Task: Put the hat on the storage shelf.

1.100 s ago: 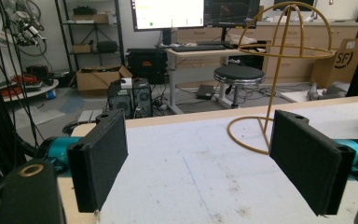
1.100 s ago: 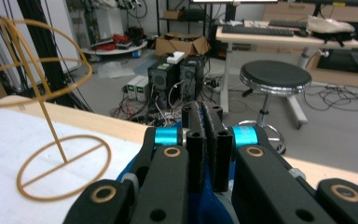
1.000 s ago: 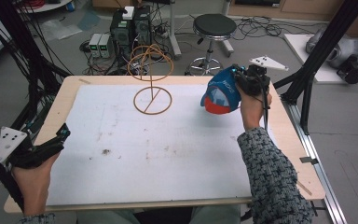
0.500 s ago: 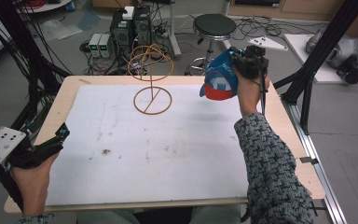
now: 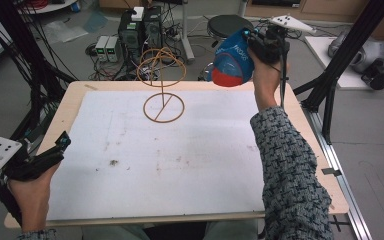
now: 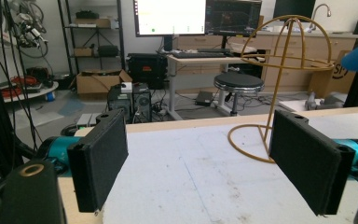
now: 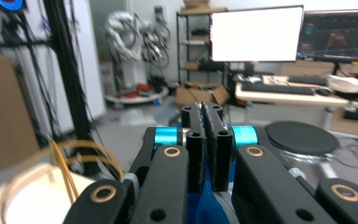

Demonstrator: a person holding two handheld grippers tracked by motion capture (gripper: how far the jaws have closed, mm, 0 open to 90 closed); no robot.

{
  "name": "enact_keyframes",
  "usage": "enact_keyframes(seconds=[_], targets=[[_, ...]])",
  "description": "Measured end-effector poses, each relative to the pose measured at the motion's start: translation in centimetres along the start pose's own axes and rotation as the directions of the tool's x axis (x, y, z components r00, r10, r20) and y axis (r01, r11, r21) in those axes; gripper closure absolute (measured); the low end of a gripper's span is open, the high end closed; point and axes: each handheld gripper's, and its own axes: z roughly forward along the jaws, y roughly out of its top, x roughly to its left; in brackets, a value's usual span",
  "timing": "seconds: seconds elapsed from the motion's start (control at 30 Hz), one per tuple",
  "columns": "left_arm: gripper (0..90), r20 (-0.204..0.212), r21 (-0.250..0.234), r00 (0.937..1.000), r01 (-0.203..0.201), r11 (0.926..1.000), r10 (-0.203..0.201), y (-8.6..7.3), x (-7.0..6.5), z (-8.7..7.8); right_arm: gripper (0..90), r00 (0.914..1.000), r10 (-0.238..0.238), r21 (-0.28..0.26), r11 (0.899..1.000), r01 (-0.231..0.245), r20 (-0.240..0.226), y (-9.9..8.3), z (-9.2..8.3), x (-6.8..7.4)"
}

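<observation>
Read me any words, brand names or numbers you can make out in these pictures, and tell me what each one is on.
White lettering on the blue and red cap held in the right gripper: too blurred to read.
Dark letters on the cardboard box behind the wire hat stand: partly hidden, not readable.
Computer monitors: contents too small to read.
No other text legible.

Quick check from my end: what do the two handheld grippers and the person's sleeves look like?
Both grippers are black. The left gripper has two flat rectangular black pads on teal cylinders and a white three-cornered plate with dark dots. The right gripper has teal cylinders, brass-ringed pivots, a pale three-cornered plate and a black cable. The right arm wears a dark, light-flecked knit sleeve.
</observation>
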Motion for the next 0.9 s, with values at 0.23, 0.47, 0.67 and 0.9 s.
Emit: enact_keyframes(seconds=[0.23, 0.47, 0.67, 0.9], targets=[[19.7, 0.000, -0.008, 0.9999, 0.012, 0.9999, -0.012, 0.0, 0.2, -0.1, 88.3, 0.9991, 0.026, -0.065, 0.997, -0.028, -0.033, 2.5, 0.4, -0.8], [19.7, 0.000, -0.005, 0.9999, 0.014, 0.9999, -0.014, 0.0, 0.2, -0.1, 88.3, 0.9955, 0.040, -0.121, 0.991, -0.050, -0.086, 4.6, 0.7, -1.1], [19.7, 0.002, -0.009, 0.9999, 0.017, 0.9998, -0.017, 0.0, 0.2, -0.1, 88.3, 0.9929, 0.042, -0.139, 0.989, -0.057, -0.112, 5.8, 1.5, -0.3], [19.9, 0.004, -0.010, 0.9998, 0.019, 0.9998, -0.019, 0.1, 0.3, -0.1, 88.3, 0.9858, 0.038, -0.160, 0.985, -0.064, -0.163, 7.3, 2.7, 1.8]])
